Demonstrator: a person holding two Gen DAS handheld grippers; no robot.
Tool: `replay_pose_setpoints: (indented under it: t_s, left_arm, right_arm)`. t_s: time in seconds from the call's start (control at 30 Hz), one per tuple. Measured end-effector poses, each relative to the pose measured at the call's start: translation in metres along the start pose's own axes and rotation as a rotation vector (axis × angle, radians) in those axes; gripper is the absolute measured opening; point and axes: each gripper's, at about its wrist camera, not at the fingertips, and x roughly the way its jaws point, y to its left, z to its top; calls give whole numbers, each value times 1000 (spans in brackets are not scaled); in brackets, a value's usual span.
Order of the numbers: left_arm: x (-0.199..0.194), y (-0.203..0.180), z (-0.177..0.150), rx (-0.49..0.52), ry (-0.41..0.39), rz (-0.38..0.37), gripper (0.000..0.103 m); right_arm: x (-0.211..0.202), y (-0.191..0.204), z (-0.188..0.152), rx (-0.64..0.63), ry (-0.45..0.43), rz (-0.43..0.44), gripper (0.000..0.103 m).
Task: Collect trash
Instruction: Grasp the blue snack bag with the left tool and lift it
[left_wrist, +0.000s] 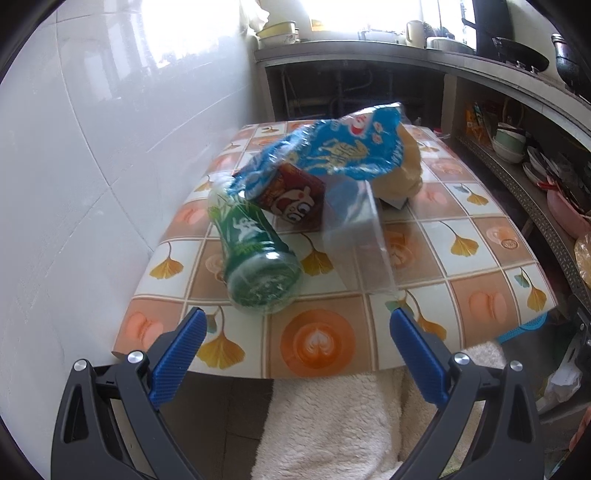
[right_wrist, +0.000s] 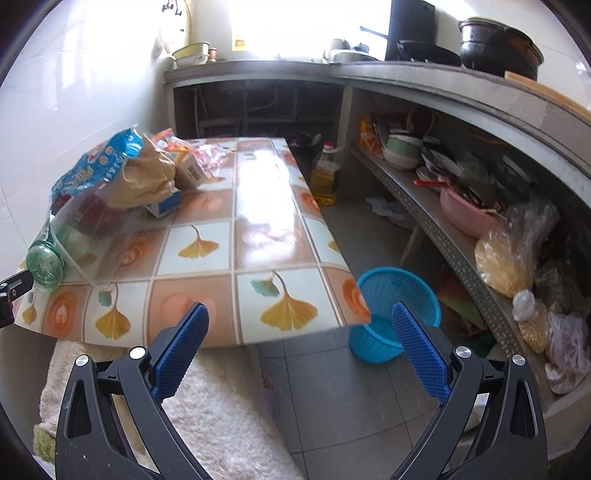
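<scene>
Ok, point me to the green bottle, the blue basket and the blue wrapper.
green bottle (left_wrist: 255, 254): left wrist view, on its labelled side.
blue basket (right_wrist: 373, 345): right wrist view, on its outer wall.
blue wrapper (left_wrist: 343, 151): left wrist view, on its printed face.

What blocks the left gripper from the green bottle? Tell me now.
Nothing visible does. The green bottle lies on its side on the table, base toward the open left gripper. A clear plastic sheet hangs just to its right, off the direct line.

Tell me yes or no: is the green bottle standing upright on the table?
No. The green bottle lies on its side on the table, its base toward the open left gripper.
</scene>
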Motion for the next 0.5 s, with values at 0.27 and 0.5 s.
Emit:
replay_pose_setpoints:
  t_s: [0.27, 0.5]
  left_arm:
    - [3, 38, 41, -23, -81, -72, 97]
    - [13, 43, 90, 42, -180, -352, 97]
  right_arm:
    - [5, 32, 42, -59, -119, 137, 95]
    - [16, 51, 68, -72, -186, 236, 95]
